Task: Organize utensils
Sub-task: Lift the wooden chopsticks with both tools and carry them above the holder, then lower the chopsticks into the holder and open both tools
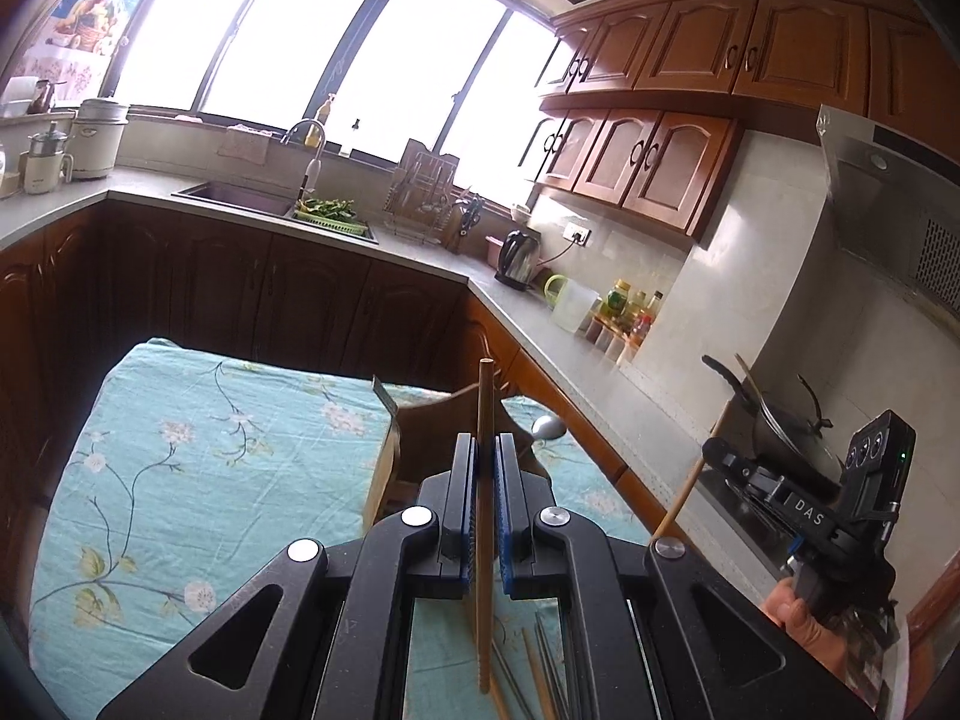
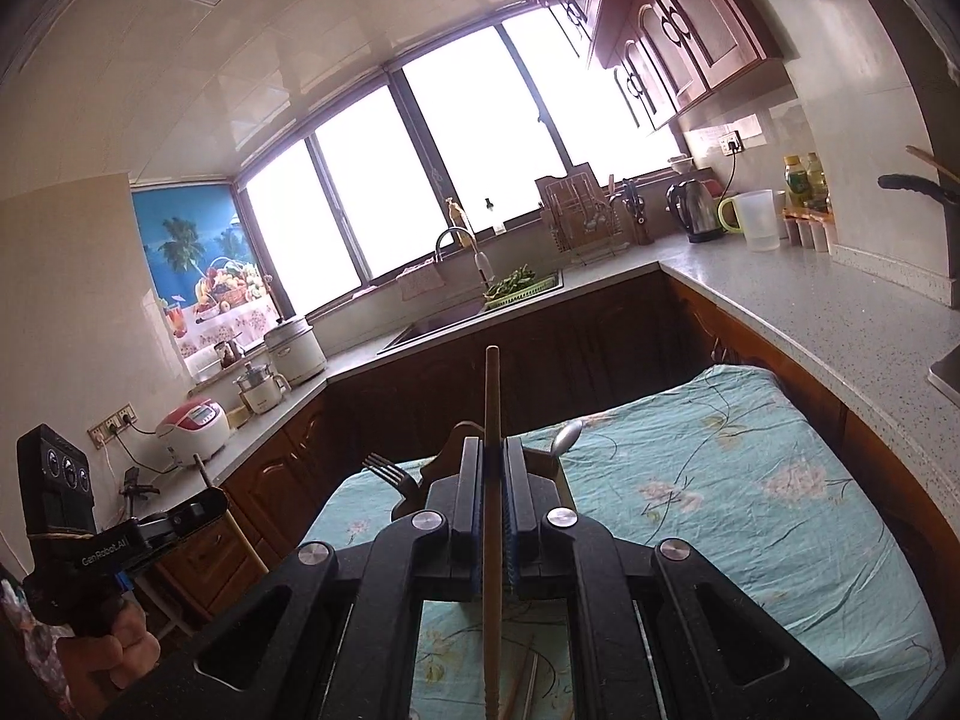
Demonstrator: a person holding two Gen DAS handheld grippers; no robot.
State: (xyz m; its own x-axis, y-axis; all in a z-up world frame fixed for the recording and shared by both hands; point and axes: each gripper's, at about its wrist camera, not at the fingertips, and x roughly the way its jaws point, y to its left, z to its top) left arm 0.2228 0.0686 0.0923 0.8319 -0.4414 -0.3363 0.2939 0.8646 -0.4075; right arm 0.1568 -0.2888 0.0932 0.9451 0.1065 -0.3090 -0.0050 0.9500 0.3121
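The left gripper (image 1: 485, 450) pinches one wooden chopstick (image 1: 483, 516) upright between its blue pads. The right gripper (image 2: 493, 456) likewise clamps a second wooden chopstick (image 2: 492, 480). Both are raised above the floral tablecloth (image 1: 180, 468). A wooden utensil holder (image 1: 420, 438) stands toward the cloth's far edge, holding a fork (image 2: 390, 474) and spoon (image 2: 567, 438). Loose chopsticks (image 1: 534, 678) lie at the near edge.

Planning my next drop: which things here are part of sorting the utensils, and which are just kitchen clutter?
Job: left claw wooden chopstick; right claw wooden chopstick; wooden holder; fork; spoon; loose chopsticks.
Clutter: kettle; rice cooker; wok.
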